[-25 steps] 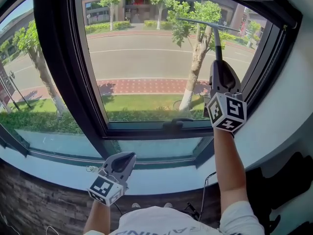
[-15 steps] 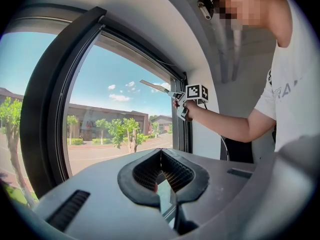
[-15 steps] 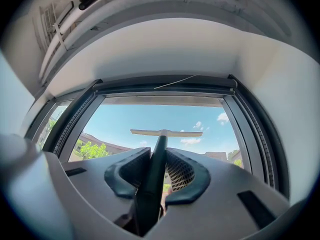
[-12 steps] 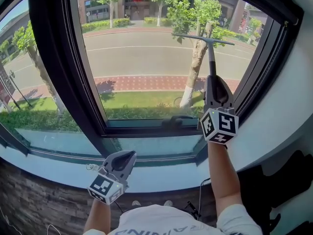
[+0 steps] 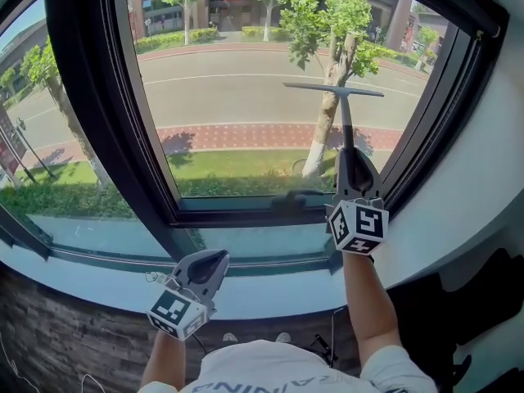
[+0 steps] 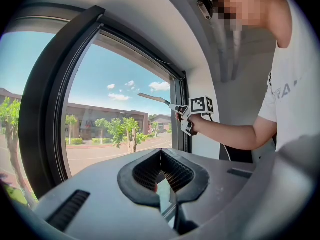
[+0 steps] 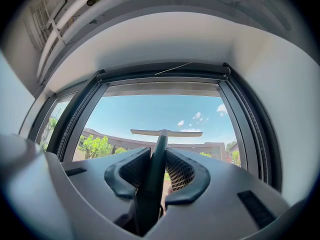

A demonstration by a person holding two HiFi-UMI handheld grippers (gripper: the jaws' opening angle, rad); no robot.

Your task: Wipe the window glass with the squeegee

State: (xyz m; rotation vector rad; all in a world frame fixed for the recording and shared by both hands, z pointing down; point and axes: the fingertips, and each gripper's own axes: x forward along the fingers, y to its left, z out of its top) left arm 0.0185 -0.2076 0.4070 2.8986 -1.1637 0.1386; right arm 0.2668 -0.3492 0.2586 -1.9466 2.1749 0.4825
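At right, squeegee (image 5: 345, 118) before window glass (image 5: 237, 105)

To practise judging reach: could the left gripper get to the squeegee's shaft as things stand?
Probably yes. Nothing stands between the left gripper, low by the sill, and the shaft of the squeegee above the right gripper, though its fingers are together and must open first.

shirt (image 6: 295, 64): chest print, only "RA" legible, 3 o'clock in left gripper view, rest cut off | head view: same print at 6 o'clock, clipped by the frame edge, unreadable | marker cubes (image 5: 358, 226): black-white square codes only, no letters or numbers
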